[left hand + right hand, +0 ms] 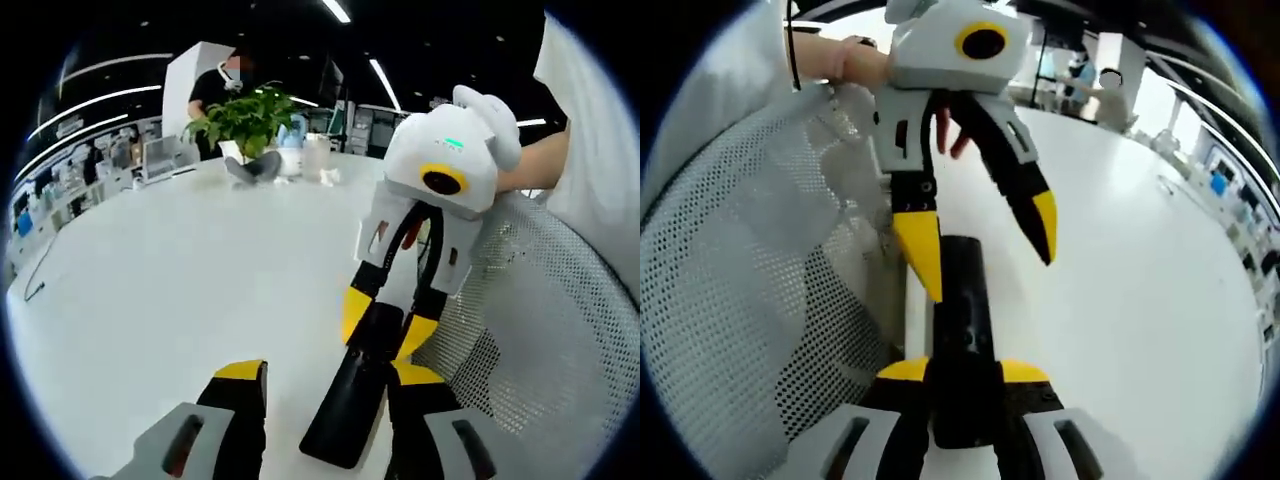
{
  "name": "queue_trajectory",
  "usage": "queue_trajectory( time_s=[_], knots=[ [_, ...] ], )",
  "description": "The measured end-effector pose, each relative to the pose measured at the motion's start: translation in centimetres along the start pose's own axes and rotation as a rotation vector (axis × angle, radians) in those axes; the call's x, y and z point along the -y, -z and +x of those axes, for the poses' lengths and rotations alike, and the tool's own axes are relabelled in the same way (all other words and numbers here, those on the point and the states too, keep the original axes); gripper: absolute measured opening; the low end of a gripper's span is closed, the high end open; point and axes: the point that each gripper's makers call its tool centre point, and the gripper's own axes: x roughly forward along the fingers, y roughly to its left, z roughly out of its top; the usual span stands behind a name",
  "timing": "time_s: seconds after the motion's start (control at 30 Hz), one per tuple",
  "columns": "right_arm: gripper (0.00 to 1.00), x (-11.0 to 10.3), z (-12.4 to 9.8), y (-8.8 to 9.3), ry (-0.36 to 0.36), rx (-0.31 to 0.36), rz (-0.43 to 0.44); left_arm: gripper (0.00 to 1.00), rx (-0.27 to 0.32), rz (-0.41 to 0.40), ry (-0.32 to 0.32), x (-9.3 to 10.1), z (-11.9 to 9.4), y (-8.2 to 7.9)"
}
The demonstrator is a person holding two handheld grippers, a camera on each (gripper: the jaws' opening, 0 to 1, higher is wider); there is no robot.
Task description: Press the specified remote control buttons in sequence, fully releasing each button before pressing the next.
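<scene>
The right gripper (pixel 965 375) clamps a black remote control (pixel 962 330) above the white table (pixel 1140 280). The left gripper (pixel 985 250), jaws spread and empty, hovers over it; pressing appears not yet begun.

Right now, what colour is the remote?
Black remote, clearest in the right gripper view.
</scene>
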Motion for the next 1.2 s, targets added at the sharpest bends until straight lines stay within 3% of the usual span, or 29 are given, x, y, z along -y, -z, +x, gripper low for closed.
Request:
queue_trajectory(
  time_s=[0.13,0.3,0.43,0.6,0.7,0.93,1.2],
  knots=[
    [0.21,0.0,0.0,0.0,0.0,0.001,0.001,0.51,0.04,-0.019,-0.038,-0.9,-0.7,-0.8],
    [0.21,0.0,0.0,0.0,0.0,0.004,0.003,0.63,0.114,-0.092,-0.048,-1.4,-1.2,-1.9],
    [0.21,0.0,0.0,0.0,0.001,0.005,0.003,0.66,0.121,-0.078,-0.077,-1.9,-1.5,-2.1],
    [0.21,0.0,0.0,0.0,-0.002,0.008,0.002,0.84,0.185,-0.071,-0.143,-2.9,-2.1,-3.2],
    [0.21,0.0,0.0,0.0,-0.001,0.008,0.003,0.9,0.205,-0.05,-0.176,-3.3,-2.7,-3.9],
    [0.21,0.0,0.0,0.0,-0.001,0.008,0.003,0.94,0.245,0.03,-0.262,-4.1,-3.9,-5.4],
    [0.21,0.0,0.0,-0.1,0.0,0.009,0.002,0.98,0.364,-0.019,-0.313,-4.9,-5.3,-7.5]
  ],
)
